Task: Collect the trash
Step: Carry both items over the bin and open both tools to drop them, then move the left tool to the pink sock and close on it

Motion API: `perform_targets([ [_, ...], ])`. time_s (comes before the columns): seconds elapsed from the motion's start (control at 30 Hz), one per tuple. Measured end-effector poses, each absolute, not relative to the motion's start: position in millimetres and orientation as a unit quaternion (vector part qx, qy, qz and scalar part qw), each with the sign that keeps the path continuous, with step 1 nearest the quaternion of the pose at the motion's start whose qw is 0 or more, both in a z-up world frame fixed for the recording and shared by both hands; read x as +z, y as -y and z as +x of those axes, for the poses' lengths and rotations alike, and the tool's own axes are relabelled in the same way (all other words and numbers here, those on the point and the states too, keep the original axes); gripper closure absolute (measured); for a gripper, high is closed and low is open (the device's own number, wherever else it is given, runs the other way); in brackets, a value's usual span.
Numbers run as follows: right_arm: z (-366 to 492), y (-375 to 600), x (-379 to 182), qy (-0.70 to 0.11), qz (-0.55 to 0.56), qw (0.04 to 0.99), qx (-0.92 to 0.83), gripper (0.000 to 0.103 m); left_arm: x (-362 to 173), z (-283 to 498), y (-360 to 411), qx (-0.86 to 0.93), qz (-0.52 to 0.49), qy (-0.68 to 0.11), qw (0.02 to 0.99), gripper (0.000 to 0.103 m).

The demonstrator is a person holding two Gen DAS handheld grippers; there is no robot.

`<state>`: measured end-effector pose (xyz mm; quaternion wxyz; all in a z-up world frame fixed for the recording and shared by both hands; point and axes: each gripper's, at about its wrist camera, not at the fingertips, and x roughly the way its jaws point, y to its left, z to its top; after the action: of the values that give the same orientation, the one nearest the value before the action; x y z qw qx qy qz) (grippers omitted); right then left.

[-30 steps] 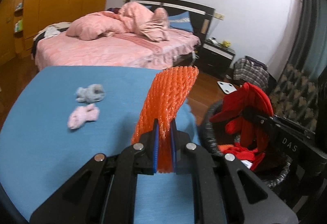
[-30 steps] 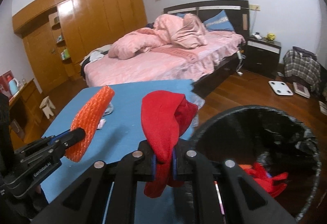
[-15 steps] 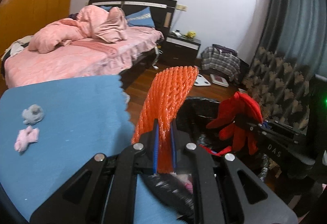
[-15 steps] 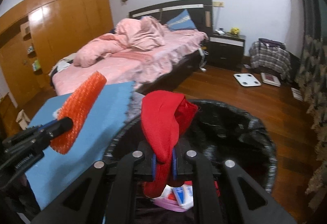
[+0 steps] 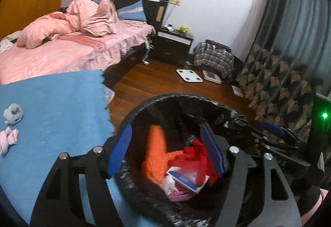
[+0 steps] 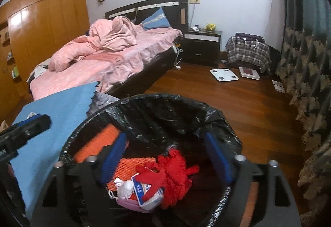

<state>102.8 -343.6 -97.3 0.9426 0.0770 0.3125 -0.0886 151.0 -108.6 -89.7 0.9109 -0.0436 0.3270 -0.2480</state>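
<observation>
Both grippers hang over a black-lined trash bin [image 5: 175,97] [image 6: 157,96]. My left gripper [image 5: 166,145] has its jaws opening, and nothing is pressed between its blue pads. The orange foam net [image 5: 155,152] [image 6: 99,140] lies loose inside the bin below it. My right gripper [image 6: 165,155] also has its jaws opening and grips nothing. The red cloth [image 6: 174,173] [image 5: 196,156] rests on the trash under it, beside a white and blue box [image 6: 148,191]. A grey wad [image 5: 13,113] and a pink wad [image 5: 8,140] lie on the blue table cover [image 5: 51,102].
The bin stands against the right edge of the blue-covered table [image 6: 58,106]. Beyond are a pink bed [image 5: 62,51], a dark nightstand [image 5: 173,44], a white scale [image 5: 189,75] on the wooden floor and a patterned curtain [image 5: 279,86] at the right.
Both grippers swung right from over the table to above the bin and opened. The orange net and the red cloth left the jaws and now lie in the bin.
</observation>
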Motion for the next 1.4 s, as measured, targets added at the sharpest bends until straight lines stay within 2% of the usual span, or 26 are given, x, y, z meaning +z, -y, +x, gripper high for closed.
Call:
perform_targets([
  [0.03, 103, 342, -98, -0.311, 0.076, 0.943, -0.09, 0.005, -89, 150, 99, -0.236, -0.045, -0.322, 0.916, 0.028],
  [0.13, 105, 333, -99, -0.315, 0.077, 0.943, -0.08, 0.006, -86, 148, 75, -0.208, -0.045, -0.313, 0.925, 0.019],
  [0.2, 108, 323, -98, -0.316, 0.077, 0.943, -0.07, 0.006, -85, 147, 56, -0.191, -0.048, -0.311, 0.93, 0.017],
  [0.8, 177, 106, -94, -0.309, 0.042, 0.945, 0.102, 0.006, -94, 146, -162, 0.011, -0.064, -0.307, 0.949, 0.017],
  [1.2, 231, 38, -142, -0.354, 0.009, 0.93, 0.101, 0.006, -137, 184, -194, 0.023, -0.073, -0.353, 0.933, 0.018],
  [1.4, 238, 38, -154, -0.376, 0.008, 0.921, 0.101, 0.006, -159, 205, -192, 0.017, -0.085, -0.389, 0.917, 0.027],
])
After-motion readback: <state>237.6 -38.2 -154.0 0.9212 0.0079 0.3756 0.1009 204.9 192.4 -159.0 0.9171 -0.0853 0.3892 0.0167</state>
